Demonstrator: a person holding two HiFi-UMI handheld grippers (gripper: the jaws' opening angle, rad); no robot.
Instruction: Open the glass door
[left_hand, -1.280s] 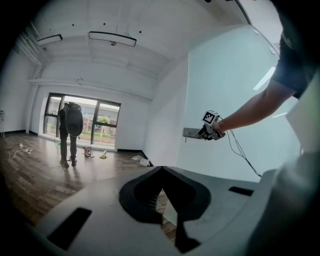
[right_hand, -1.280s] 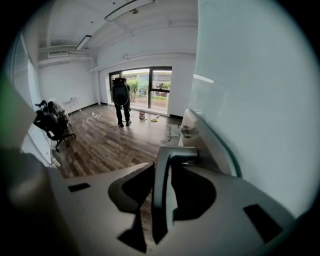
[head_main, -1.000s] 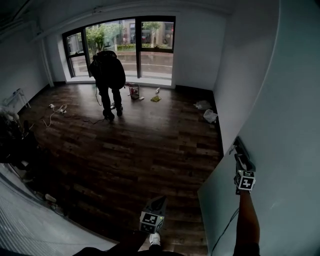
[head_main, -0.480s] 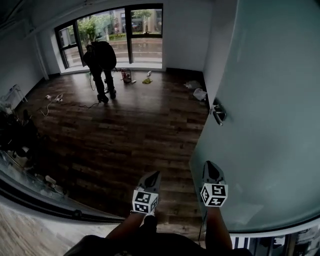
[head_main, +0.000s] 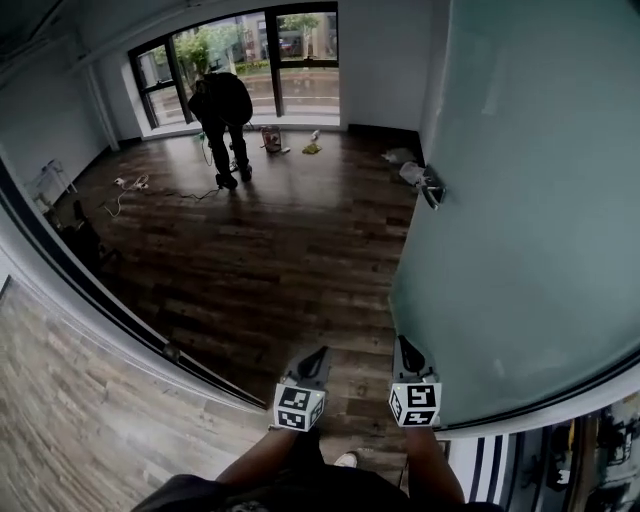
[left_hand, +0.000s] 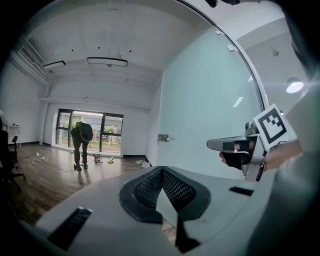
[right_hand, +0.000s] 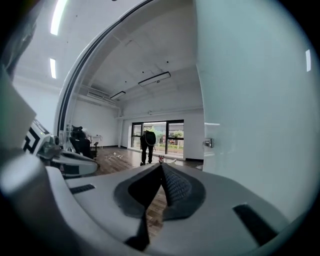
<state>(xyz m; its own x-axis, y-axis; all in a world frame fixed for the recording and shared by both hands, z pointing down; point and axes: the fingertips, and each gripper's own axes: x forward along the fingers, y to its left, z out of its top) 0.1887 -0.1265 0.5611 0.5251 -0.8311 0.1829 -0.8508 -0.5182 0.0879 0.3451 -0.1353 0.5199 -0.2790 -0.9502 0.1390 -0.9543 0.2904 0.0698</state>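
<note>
Fingers first: pressed tip to tip on the left gripper, holding nothing. Same on the right gripper: just been closing, now shut, with nothing between, only floor seen past the tips. Both held low and near each other at the doorway, the right one close beside the glass door but not on it. Door standing wide into the room, with the handle on its far edge, well ahead of both grippers. Judged as the end of the opening step. For the next move, probably only to keep clear of the panel; if wider is wanted, to reach forward, spread the right jaws and close on the handle. Also to mind a person bent near the far window, well apart from the door.
</note>
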